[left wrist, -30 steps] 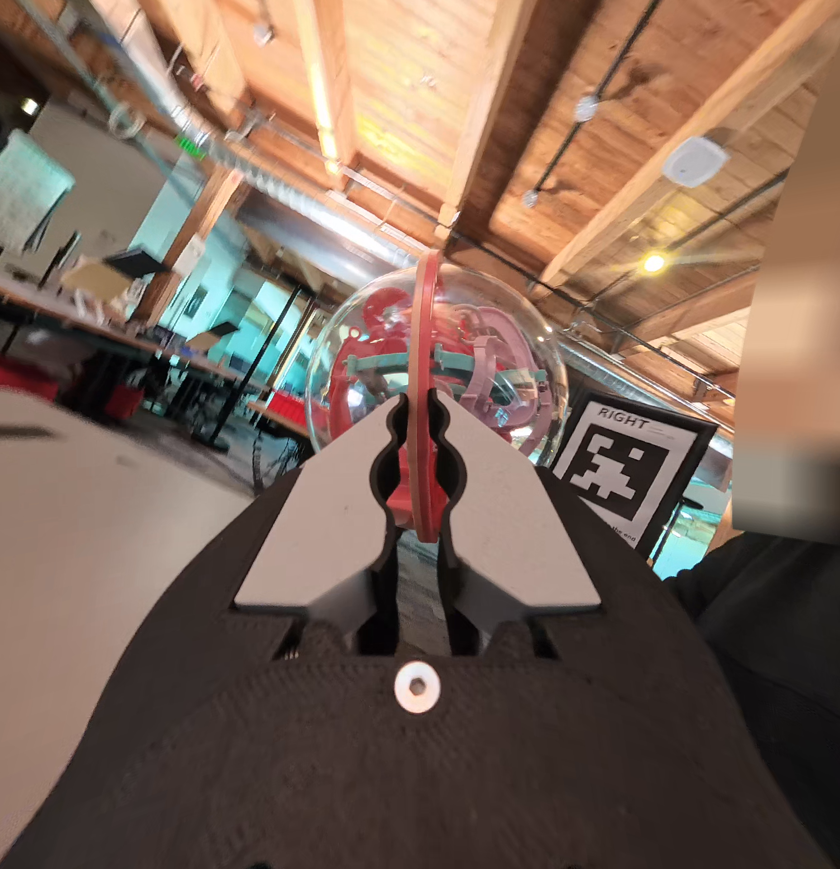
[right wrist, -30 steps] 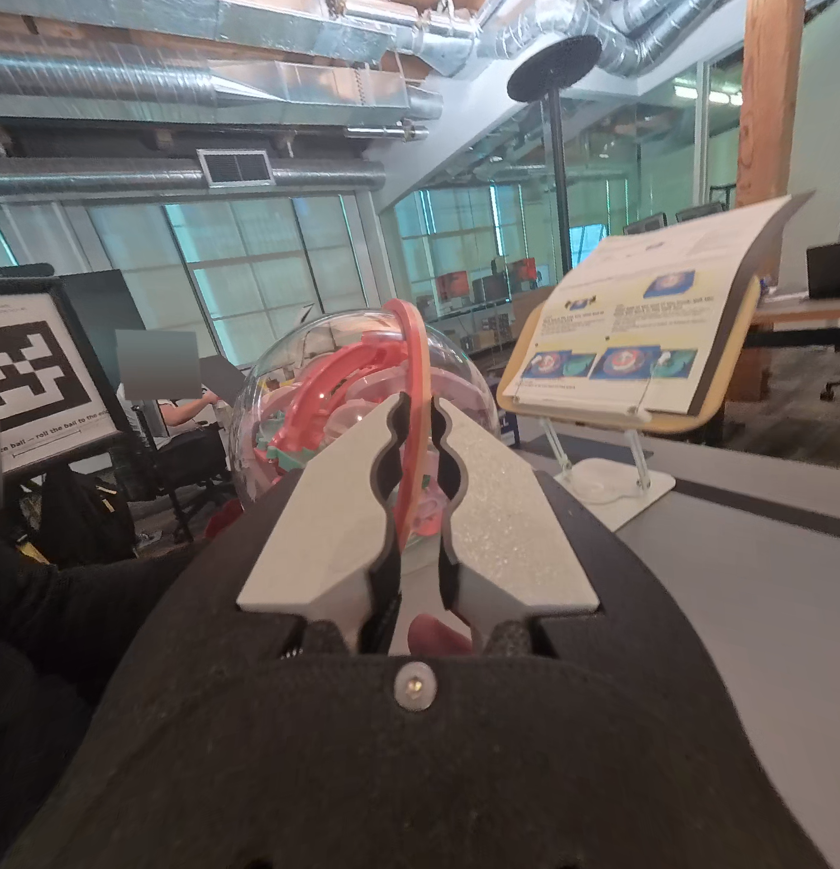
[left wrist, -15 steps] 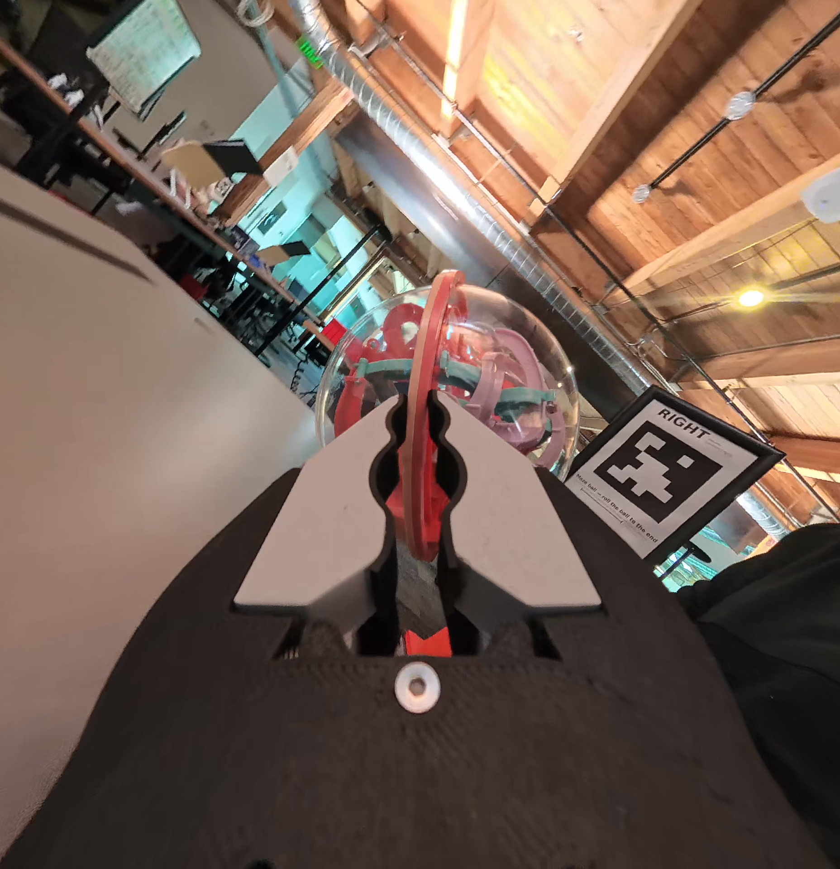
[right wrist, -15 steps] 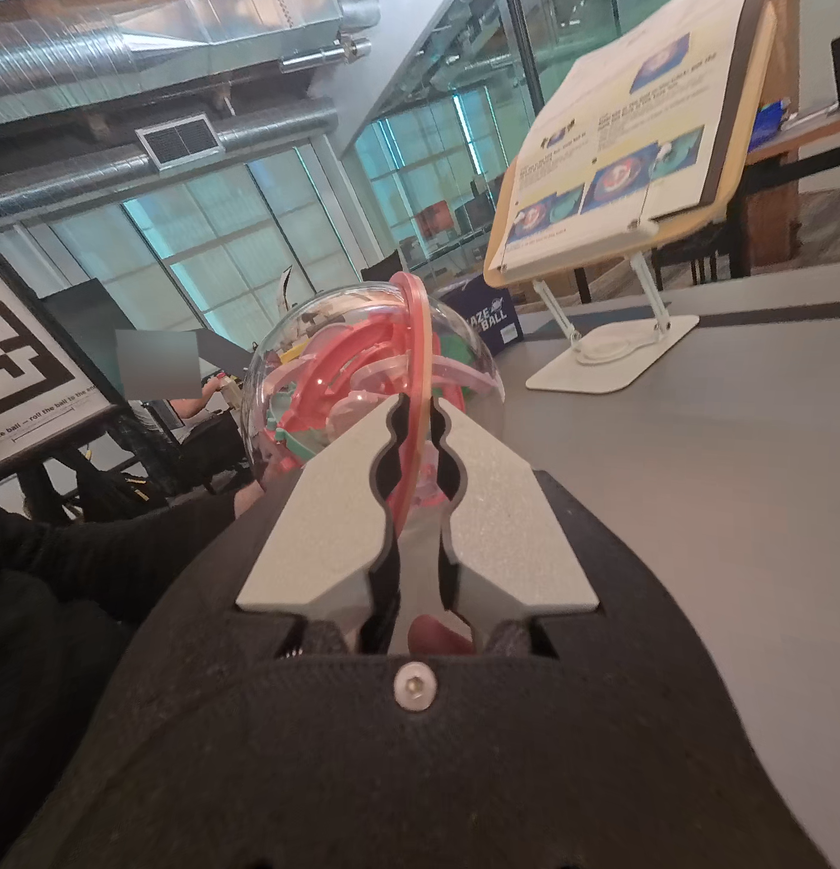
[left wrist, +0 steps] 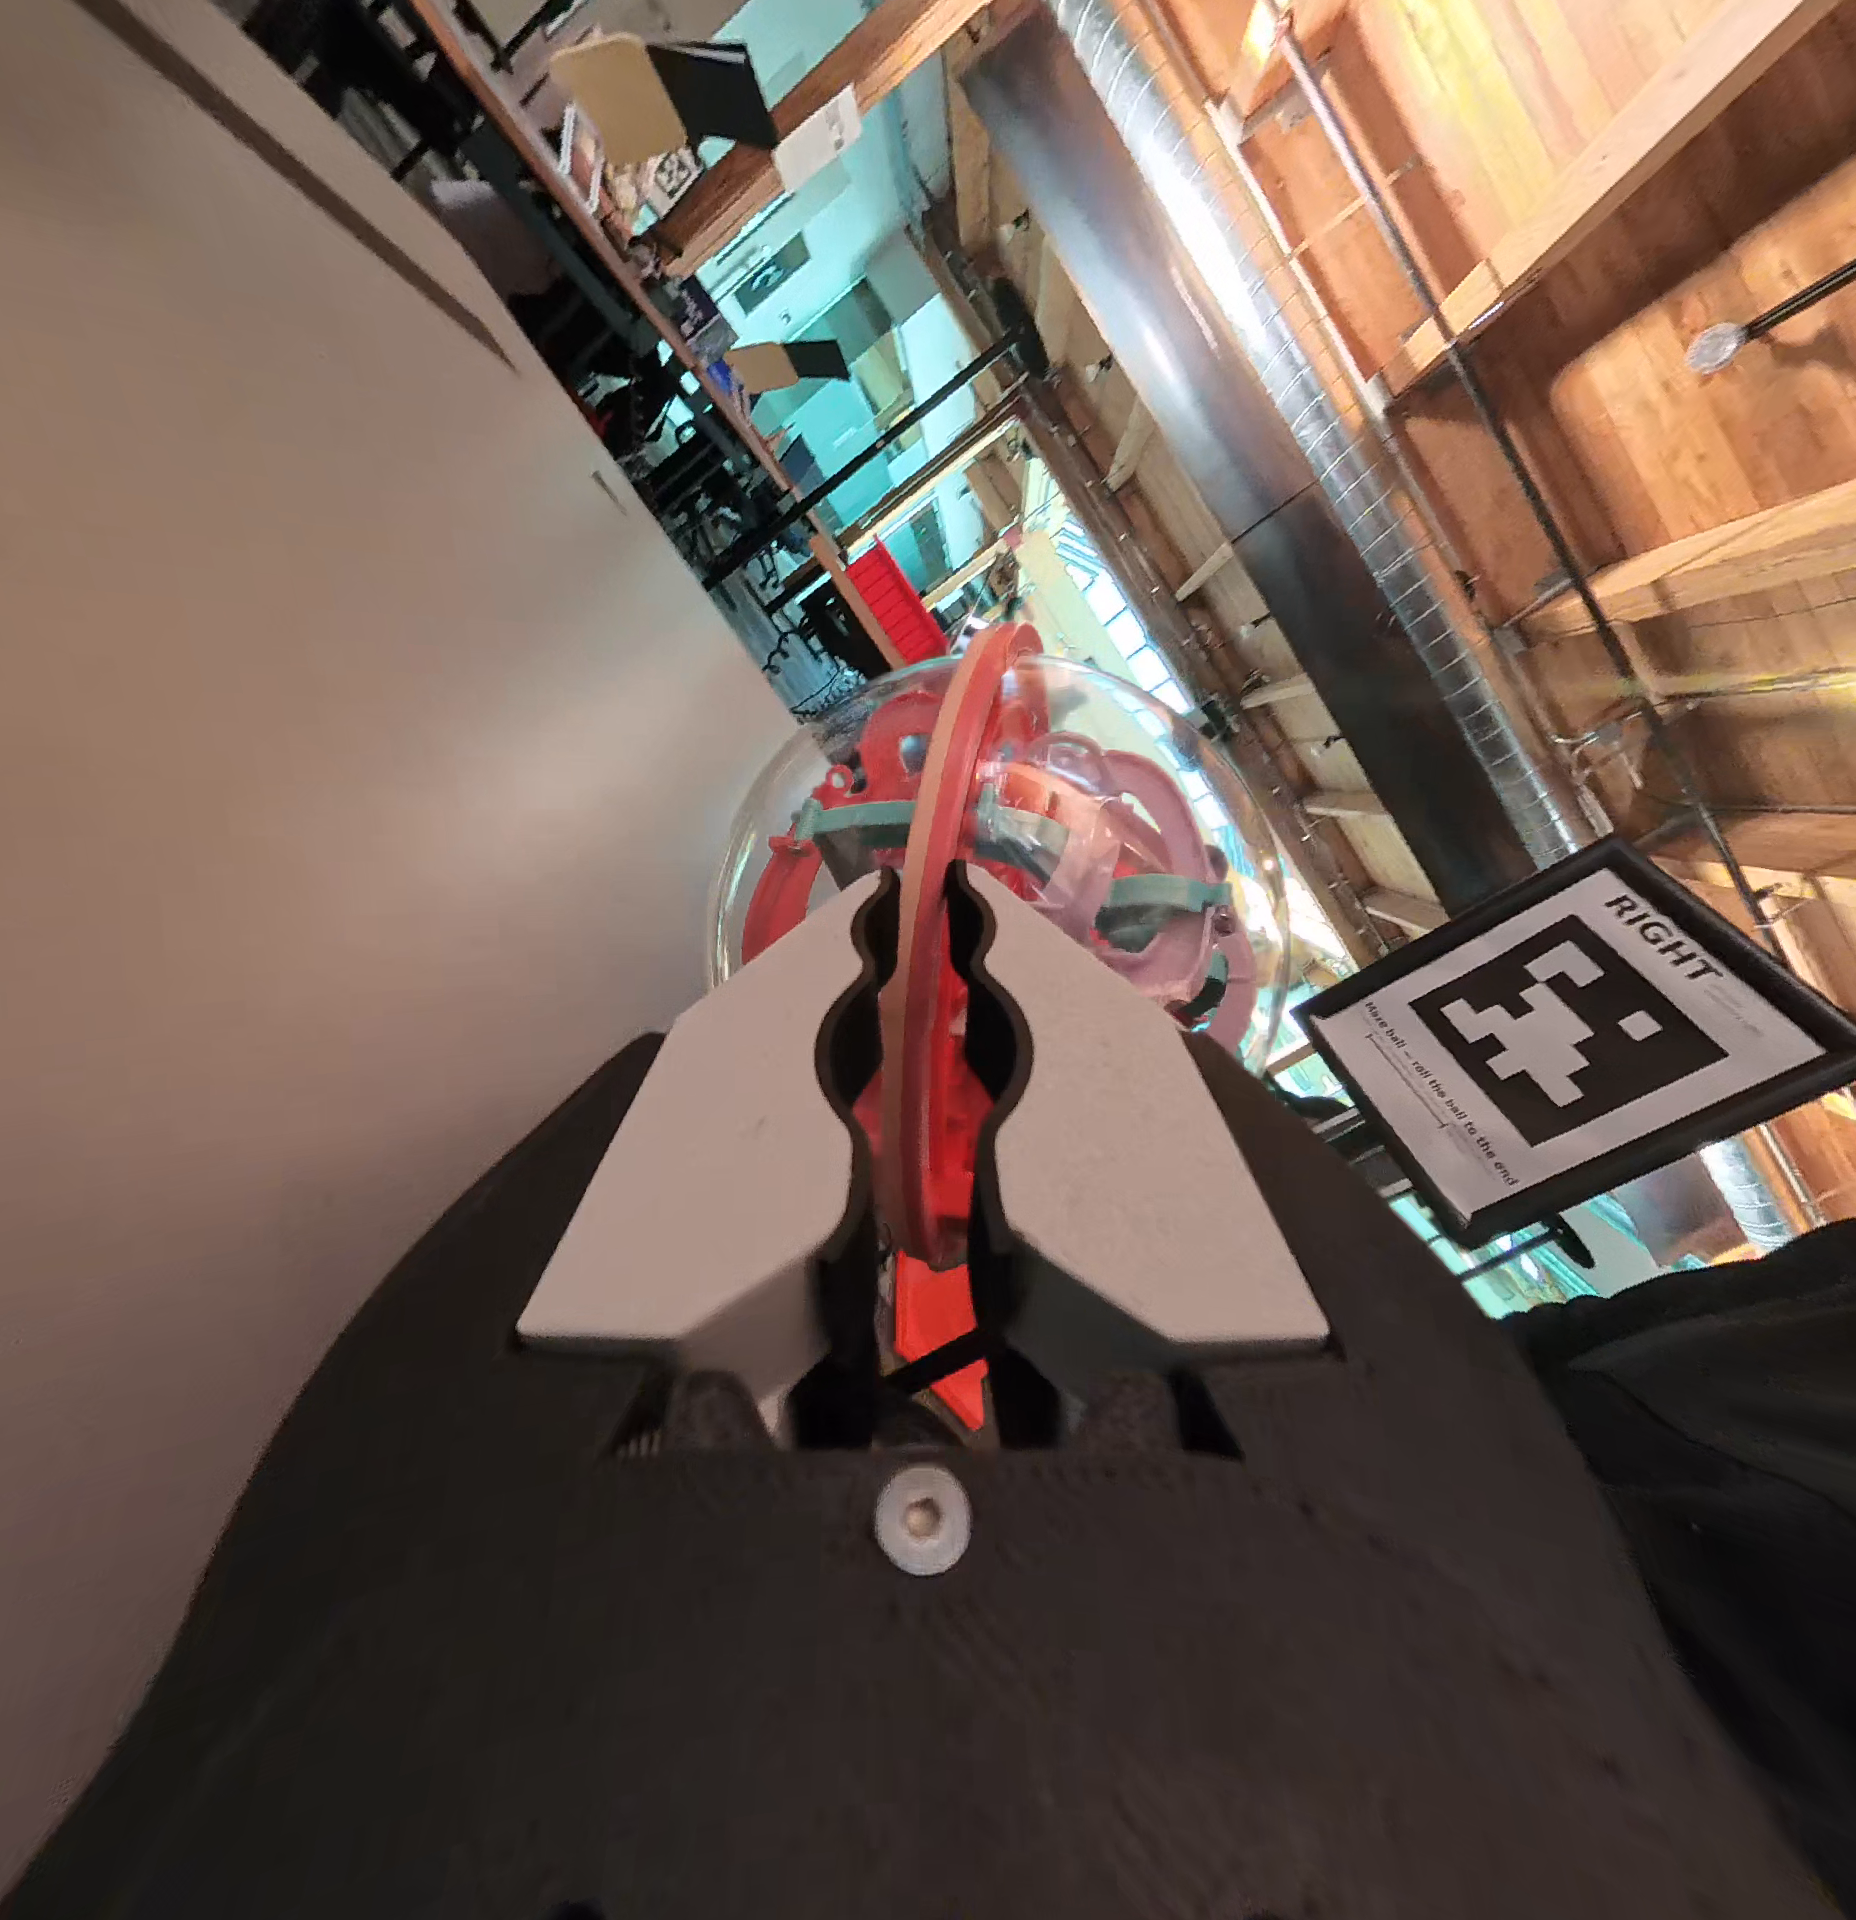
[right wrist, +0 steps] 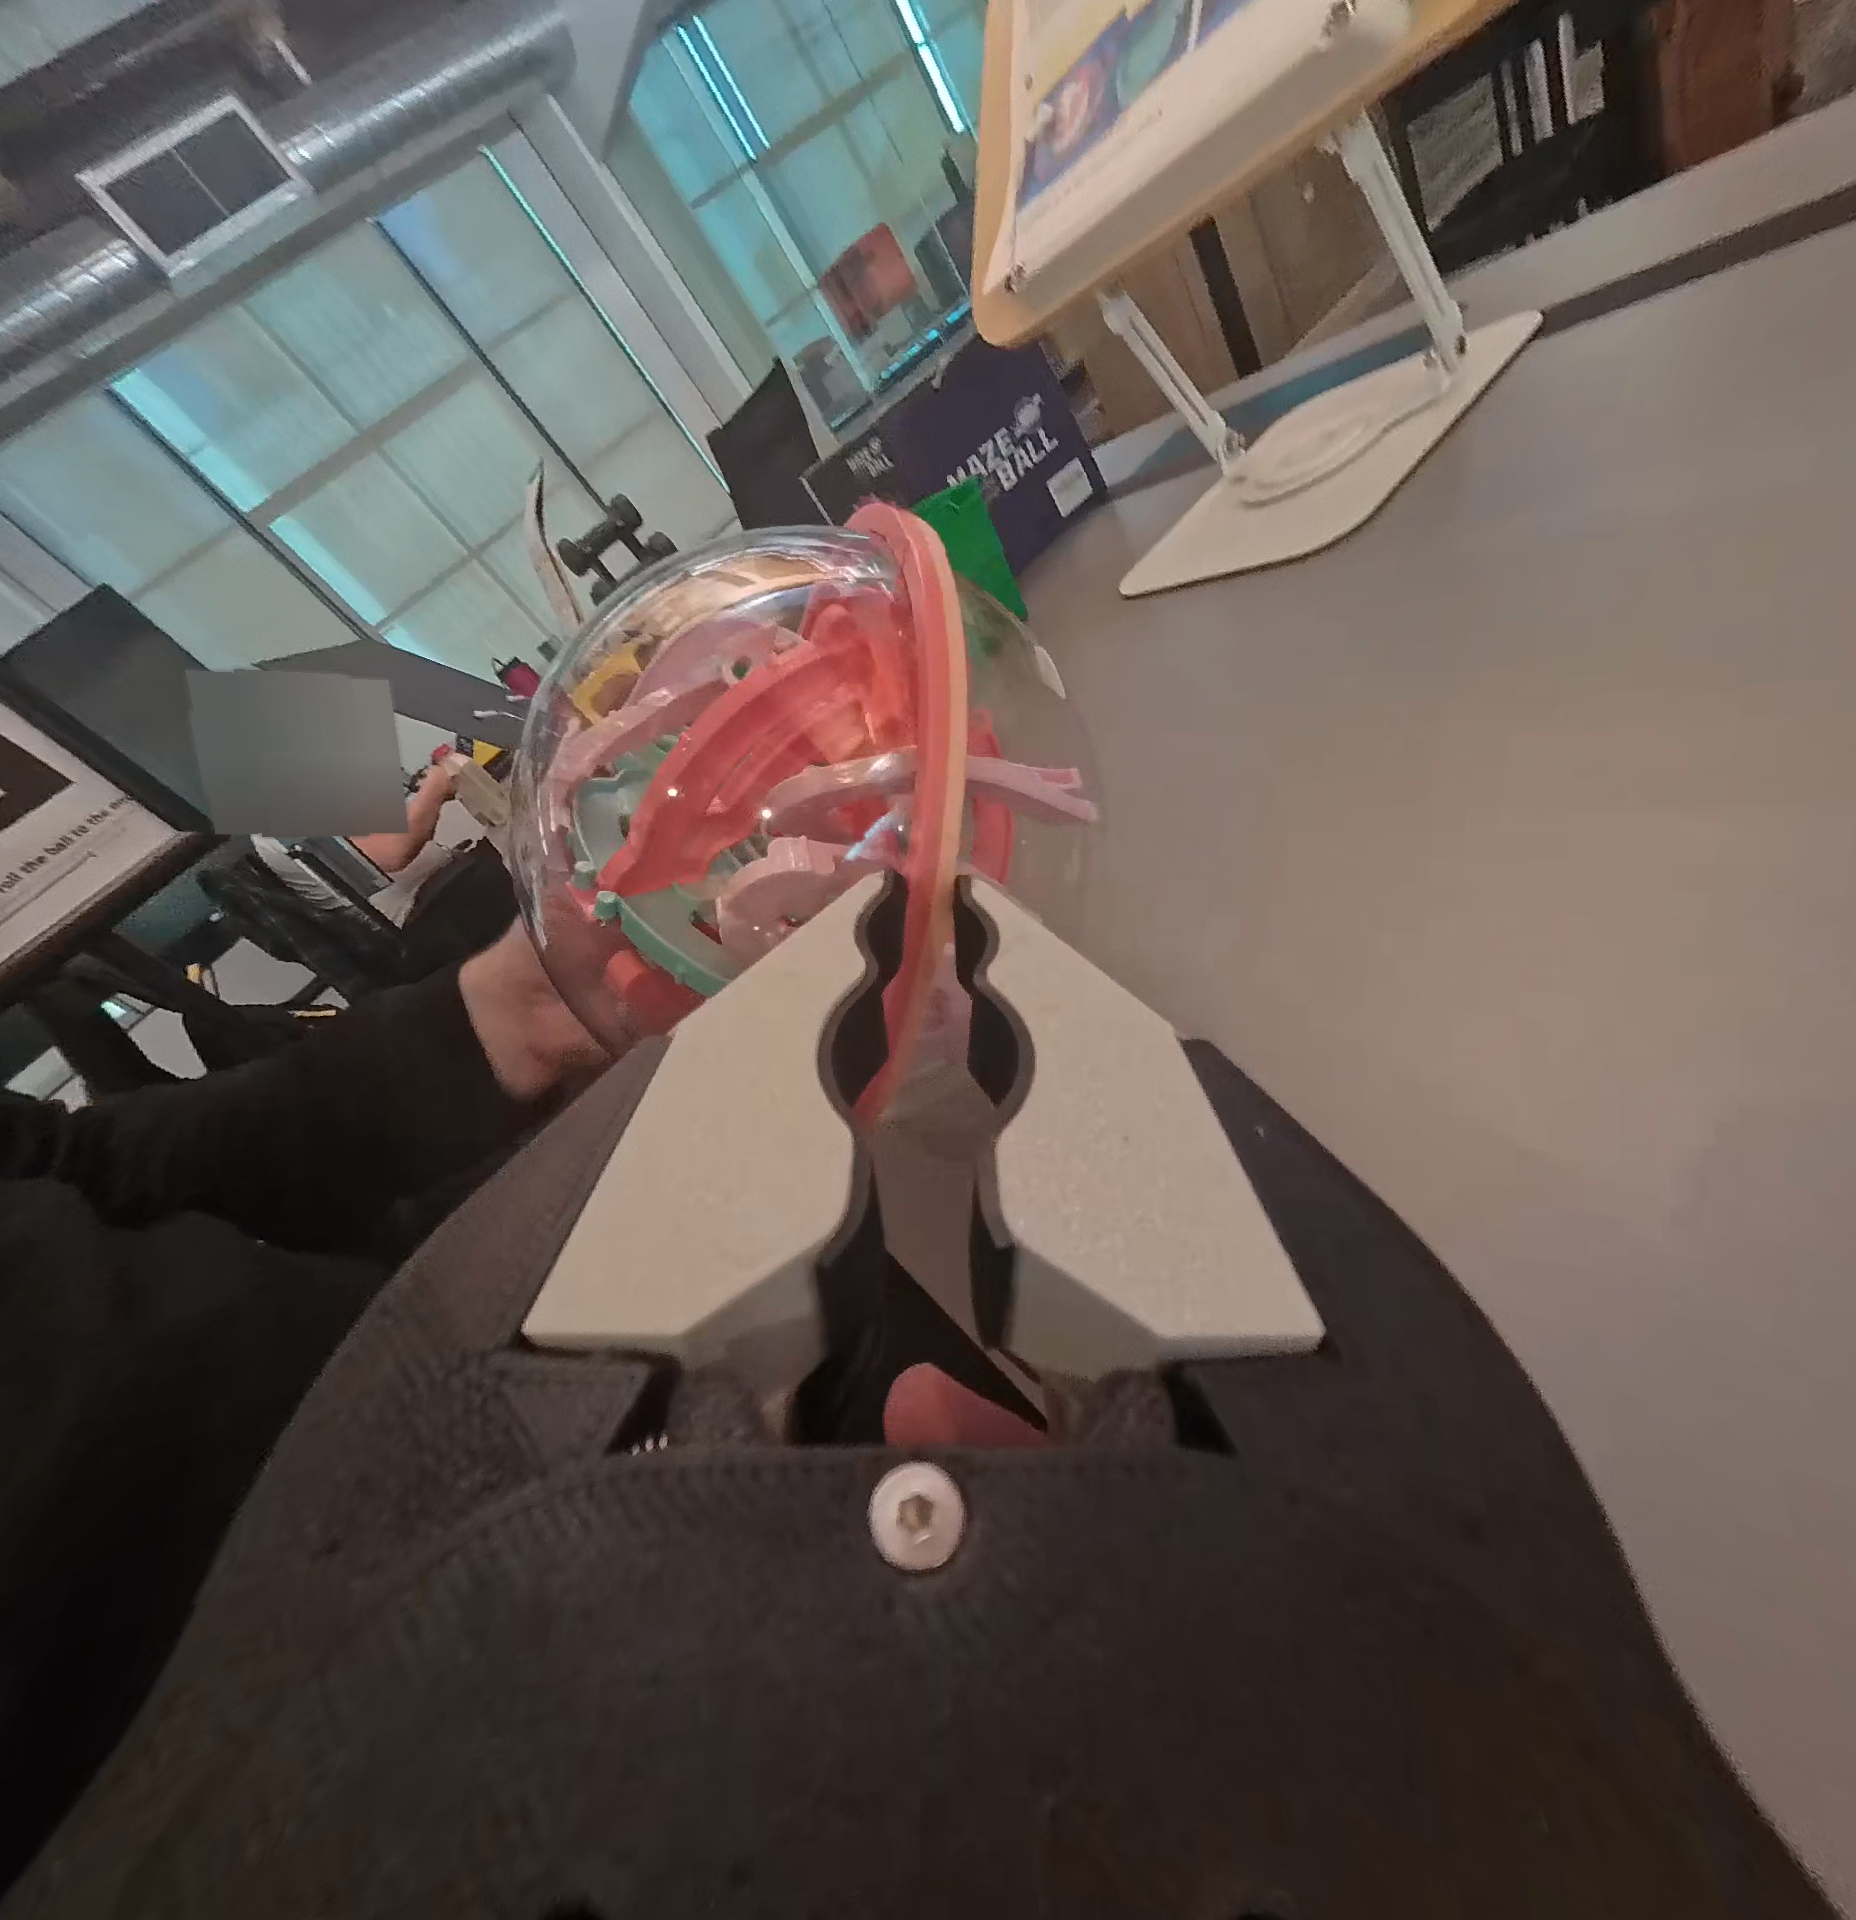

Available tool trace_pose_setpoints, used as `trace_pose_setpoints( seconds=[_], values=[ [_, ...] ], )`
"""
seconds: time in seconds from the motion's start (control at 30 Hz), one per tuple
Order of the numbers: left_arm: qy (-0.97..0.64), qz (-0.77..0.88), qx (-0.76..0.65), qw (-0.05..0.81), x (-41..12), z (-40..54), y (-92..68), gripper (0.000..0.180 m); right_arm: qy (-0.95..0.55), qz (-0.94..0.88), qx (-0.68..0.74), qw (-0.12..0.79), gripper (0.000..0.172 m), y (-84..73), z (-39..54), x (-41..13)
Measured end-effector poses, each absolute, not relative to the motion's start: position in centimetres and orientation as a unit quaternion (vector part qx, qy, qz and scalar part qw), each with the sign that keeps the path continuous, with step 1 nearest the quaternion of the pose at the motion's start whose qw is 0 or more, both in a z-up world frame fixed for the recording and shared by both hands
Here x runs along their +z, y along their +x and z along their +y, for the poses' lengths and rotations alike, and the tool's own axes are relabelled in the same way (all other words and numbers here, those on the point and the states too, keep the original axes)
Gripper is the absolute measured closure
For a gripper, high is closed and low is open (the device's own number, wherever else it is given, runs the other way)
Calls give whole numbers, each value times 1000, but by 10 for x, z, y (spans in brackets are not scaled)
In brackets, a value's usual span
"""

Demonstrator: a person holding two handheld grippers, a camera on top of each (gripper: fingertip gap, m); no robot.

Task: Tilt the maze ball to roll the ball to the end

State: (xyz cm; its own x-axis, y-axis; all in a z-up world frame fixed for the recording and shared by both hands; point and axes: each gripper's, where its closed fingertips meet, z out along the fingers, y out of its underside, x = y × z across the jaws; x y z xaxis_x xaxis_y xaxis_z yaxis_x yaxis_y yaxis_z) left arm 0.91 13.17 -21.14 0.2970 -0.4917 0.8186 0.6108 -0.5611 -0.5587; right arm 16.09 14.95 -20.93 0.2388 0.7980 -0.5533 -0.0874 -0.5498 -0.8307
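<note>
The maze ball [left wrist: 1059, 831] is a clear sphere with red, pink and teal tracks inside and a red ring around its middle. In the left wrist view my left gripper [left wrist: 926, 883] is shut on that red ring, which runs down between my fingers. In the right wrist view the maze ball [right wrist: 737, 790] is held from the opposite side, and my right gripper [right wrist: 924, 883] is shut on the same red ring. The ball is held up off the grey table [right wrist: 1475, 831] and is tilted. I cannot make out the small ball inside.
A framed marker card [left wrist: 1589, 1029] stands beside the sphere. A board on a white stand [right wrist: 1308, 457] and a dark box [right wrist: 965, 468] sit on the table behind. A person's dark sleeve [right wrist: 228, 1122] lies at the left.
Both grippers have rolled, tilting the maze ball with them; the table and room have swung round in both views. The grip on the red ring has stayed the same.
</note>
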Motion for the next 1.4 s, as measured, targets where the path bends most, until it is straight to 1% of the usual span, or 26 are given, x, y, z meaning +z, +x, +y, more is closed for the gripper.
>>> trace_pose_setpoints(
  seconds=[0.43, 0.73, 0.8, 0.83, 0.87, 0.9, 1.0, 1.07, 1.17, 1.33, 1.37, 1.4],
  values=[
    [-669, -60, -587, 452, -226, 137, 3, 173, -711, -299, 533, 349, 164, 154, 142, -244],
    [-679, -27, -582, 446, -220, 140, 5, 173, -698, -344, 542, 318, 162, 154, 133, -250],
    [-678, -21, -586, 444, -219, 140, 7, 173, -694, -357, 537, 321, 158, 155, 133, -248],
    [-676, -17, -588, 444, -219, 139, 8, 173, -688, -359, 537, 330, 150, 156, 136, -244],
    [-676, -13, -587, 444, -218, 140, 8, 173, -683, -359, 537, 340, 139, 157, 140, -238],
    [-677, -8, -586, 444, -217, 140, 9, 173, -679, -364, 534, 348, 135, 157, 145, -232],
    [-678, 7, -586, 443, -214, 141, 13, 173, -663, -385, 531, 359, 135, 153, 159, -215],
    [-678, 17, -588, 441, -212, 142, 16, 173, -655, -399, 539, 347, 138, 147, 168, -208],
    [-677, 24, -589, 440, -210, 144, 18, 173, -642, -410, 578, 293, 140, 141, 175, -208],
    [-676, 28, -590, 440, -209, 146, 19, 173, -628, -421, 597, 267, 162, 141, 176, -210],
    [-676, 29, -591, 439, -208, 147, 19, 173, -626, -424, 597, 267, 172, 142, 174, -211],
    [-675, 30, -593, 438, -208, 147, 19, 173, -626, -425, 596, 269, 172, 143, 173, -212]
  ],
)
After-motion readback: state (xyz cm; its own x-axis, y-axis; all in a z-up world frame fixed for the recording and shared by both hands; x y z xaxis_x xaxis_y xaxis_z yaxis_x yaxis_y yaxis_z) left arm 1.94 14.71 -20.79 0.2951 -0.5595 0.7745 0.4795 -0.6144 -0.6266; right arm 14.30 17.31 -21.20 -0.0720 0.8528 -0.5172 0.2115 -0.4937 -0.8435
